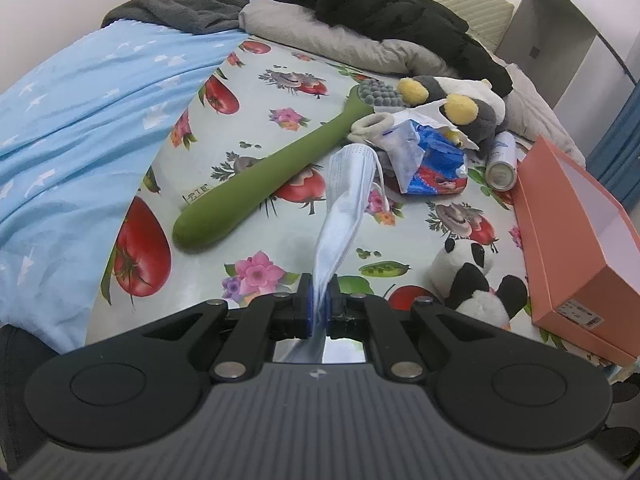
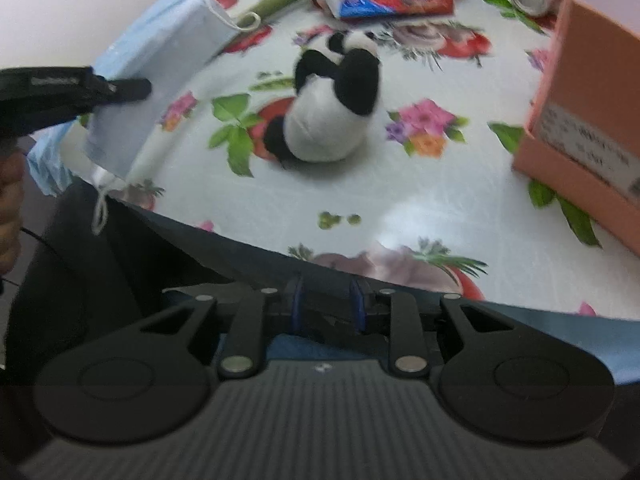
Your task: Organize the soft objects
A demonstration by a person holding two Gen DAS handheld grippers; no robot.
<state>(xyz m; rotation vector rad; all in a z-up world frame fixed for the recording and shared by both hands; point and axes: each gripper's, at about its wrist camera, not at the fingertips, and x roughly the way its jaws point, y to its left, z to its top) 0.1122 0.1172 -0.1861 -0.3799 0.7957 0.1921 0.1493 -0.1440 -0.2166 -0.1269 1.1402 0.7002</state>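
While the left hand-held gripper (image 1: 319,307) pinches a face mask (image 1: 345,200), the right hand-held gripper (image 2: 327,304) tilts down, empty, part-spread.

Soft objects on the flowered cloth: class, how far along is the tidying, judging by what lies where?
Done: nothing visibly; the pink box shows nothing inside, as far as can be seen. In hand: the left gripper is shut on a blue face mask; the right gripper is open over the table edge, holding nothing. Left: the panda plush, grey plush and tissue pack lie loose.

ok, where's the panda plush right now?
The panda plush sits centre of the right wrist view on the floral sheet, left of the pink box, untouched.
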